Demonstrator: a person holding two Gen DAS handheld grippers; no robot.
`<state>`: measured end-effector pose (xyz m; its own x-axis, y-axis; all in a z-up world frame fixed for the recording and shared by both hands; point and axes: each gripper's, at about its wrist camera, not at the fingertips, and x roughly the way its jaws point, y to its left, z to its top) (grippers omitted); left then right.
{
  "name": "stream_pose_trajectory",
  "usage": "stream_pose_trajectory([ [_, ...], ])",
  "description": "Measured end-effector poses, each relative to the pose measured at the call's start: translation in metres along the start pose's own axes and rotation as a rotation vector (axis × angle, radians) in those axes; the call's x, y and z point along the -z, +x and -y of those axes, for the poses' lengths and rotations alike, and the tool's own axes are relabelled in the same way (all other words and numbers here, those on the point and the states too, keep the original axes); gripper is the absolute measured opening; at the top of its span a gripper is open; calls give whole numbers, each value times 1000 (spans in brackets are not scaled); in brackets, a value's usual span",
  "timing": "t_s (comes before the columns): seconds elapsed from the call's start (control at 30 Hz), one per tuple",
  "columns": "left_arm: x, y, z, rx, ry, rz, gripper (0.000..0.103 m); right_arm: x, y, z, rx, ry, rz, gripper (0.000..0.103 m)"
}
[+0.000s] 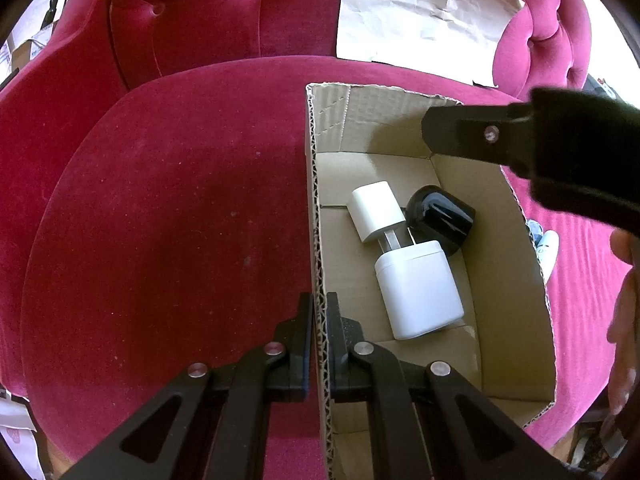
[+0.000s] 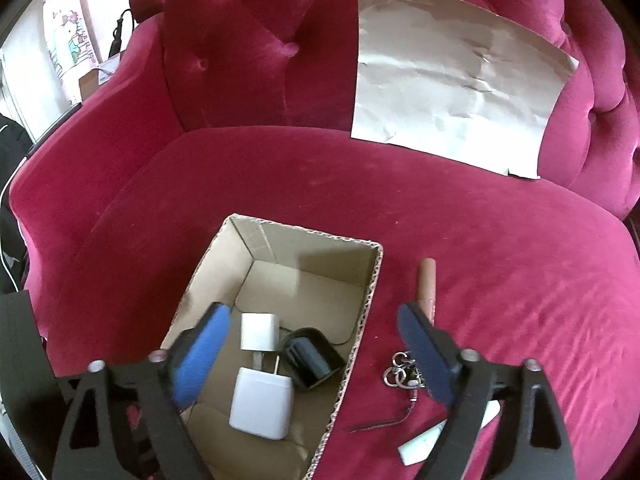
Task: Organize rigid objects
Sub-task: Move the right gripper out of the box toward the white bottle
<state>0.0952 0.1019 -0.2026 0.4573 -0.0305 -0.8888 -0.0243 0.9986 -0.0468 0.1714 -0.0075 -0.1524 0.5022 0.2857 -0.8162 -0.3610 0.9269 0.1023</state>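
An open cardboard box (image 1: pixel 516 264) sits on the crimson velvet sofa seat (image 1: pixel 168 216), toward its front edge, and inside it lie three things: a large white charger (image 1: pixel 420 292), a smaller white charger (image 1: pixel 374 210) and a glossy black adapter (image 1: pixel 440 220). The large charger lies flat, long axis running front to back along the box, prongs aimed at the far wall and meeting the small charger's prongs; the black adapter rests tilted, just beside both. The left gripper (image 1: pixel 319 304) is clamped tight on the box's left wall, one finger each side. The right gripper (image 2: pixel 316 340) hangs spread wide and empty over the box's right wall. Only the right wrist view shows a brown tube (image 2: pixel 427 284), key rings (image 2: pixel 402 372) and a white tube (image 2: pixel 432 438) lying on the seat right of the box, and a creased paper sheet (image 2: pixel 452 80) propped against the backrest.
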Motion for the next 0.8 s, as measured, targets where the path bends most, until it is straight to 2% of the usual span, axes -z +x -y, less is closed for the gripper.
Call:
stream_pose_trajectory([
  [0.8, -1, 1, 0, -6, 1, -1, 5, 0, -29, 44, 45, 59, 16, 94],
])
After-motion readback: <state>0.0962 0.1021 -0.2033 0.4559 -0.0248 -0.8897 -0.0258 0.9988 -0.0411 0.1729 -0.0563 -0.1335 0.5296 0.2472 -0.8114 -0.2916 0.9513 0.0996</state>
